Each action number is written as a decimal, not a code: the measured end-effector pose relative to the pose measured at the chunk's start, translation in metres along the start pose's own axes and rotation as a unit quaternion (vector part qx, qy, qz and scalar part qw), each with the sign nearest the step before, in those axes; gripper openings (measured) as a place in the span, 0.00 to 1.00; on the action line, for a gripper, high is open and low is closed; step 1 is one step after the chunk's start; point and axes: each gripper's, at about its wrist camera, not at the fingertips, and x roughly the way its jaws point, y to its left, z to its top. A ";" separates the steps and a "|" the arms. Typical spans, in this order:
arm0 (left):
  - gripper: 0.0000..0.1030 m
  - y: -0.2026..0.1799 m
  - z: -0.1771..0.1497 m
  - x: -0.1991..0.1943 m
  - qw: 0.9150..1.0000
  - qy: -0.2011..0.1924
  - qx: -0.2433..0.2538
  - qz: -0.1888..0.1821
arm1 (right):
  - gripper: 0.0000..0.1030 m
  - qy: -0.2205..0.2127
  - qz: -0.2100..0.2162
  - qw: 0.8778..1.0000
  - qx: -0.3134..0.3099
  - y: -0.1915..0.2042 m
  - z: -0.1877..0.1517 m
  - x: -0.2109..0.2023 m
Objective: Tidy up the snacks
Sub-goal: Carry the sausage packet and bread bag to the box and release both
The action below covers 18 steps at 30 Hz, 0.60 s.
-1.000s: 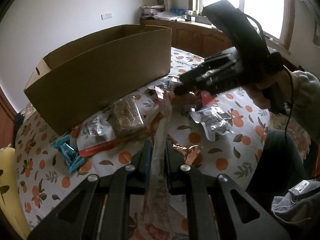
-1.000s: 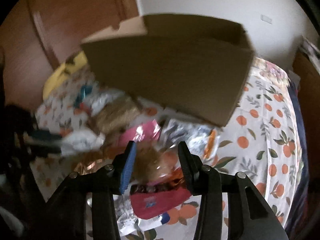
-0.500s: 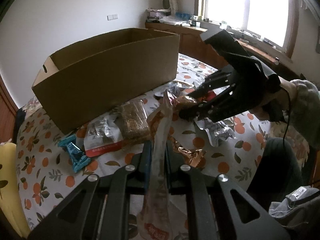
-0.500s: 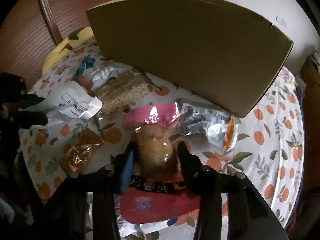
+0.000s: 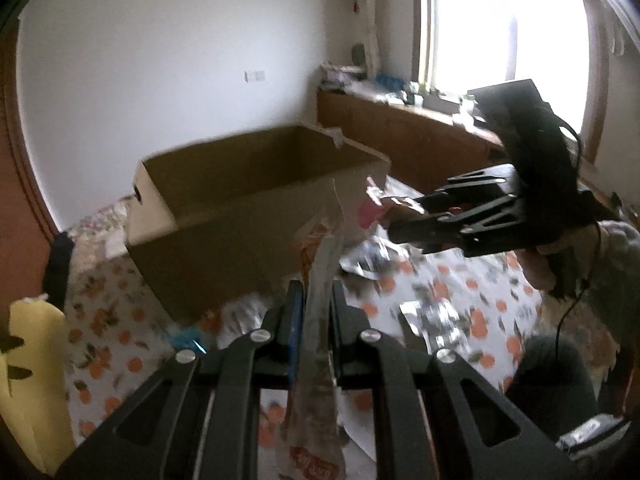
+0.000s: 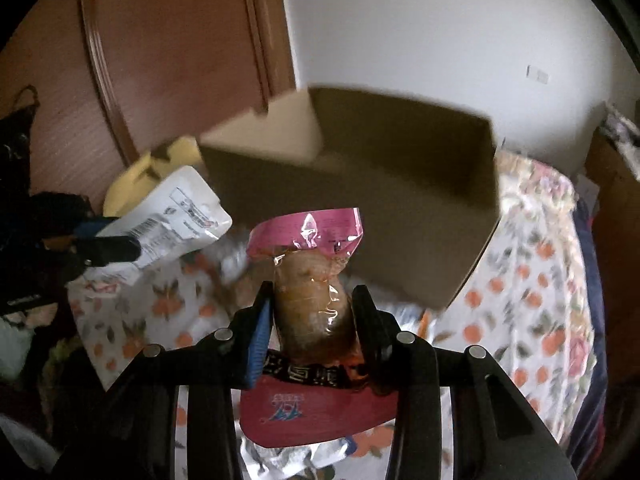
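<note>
An open cardboard box (image 5: 240,216) stands on the table with the orange-print cloth (image 5: 460,292). My left gripper (image 5: 314,300) is shut on a flat white snack pouch (image 5: 320,264), held up edge-on in front of the box. In the right wrist view the same pouch (image 6: 176,216) shows its printed face, with the left gripper (image 6: 120,248) at the left. My right gripper (image 6: 314,300) is shut on a pink-topped bread packet (image 6: 312,292), lifted off the table near the box (image 6: 400,216). From the left, the right gripper (image 5: 400,220) and its packet (image 5: 370,210) hang by the box's right corner.
Several loose snack packets (image 5: 372,264) lie on the cloth below the grippers, with a blue one (image 5: 188,338) at the left. A yellow chair back (image 5: 32,360) stands at the table's left edge. A wooden cabinet (image 5: 420,140) runs under the window. A person's sleeve (image 5: 616,272) is behind the right gripper.
Both grippers have risen with their packets. The right jaws drew in on the bread packet and lifted it off the table. The inside of the box now shows.
</note>
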 end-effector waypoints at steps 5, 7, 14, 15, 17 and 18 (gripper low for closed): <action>0.09 0.016 0.040 -0.002 0.999 -0.034 -0.008 0.019 | 0.38 -0.032 -0.014 0.999 -0.011 -0.006 0.043 -0.011; 0.09 0.023 0.058 0.000 0.999 -0.045 -0.011 0.022 | 0.38 -0.040 -0.019 0.999 -0.010 -0.012 0.057 -0.009; 0.09 0.045 0.107 0.030 0.997 -0.060 -0.008 0.052 | 0.38 -0.069 -0.022 0.997 0.007 -0.032 0.091 0.013; 0.09 0.049 0.111 0.036 0.997 -0.061 -0.008 0.055 | 0.38 -0.069 -0.020 0.997 0.013 -0.036 0.093 0.018; 0.09 0.055 0.116 0.047 0.996 -0.061 -0.011 0.061 | 0.38 -0.068 -0.022 0.997 0.019 -0.042 0.099 0.030; 0.09 0.060 0.119 0.054 0.996 -0.059 -0.014 0.064 | 0.38 -0.069 -0.024 0.997 0.022 -0.046 0.101 0.036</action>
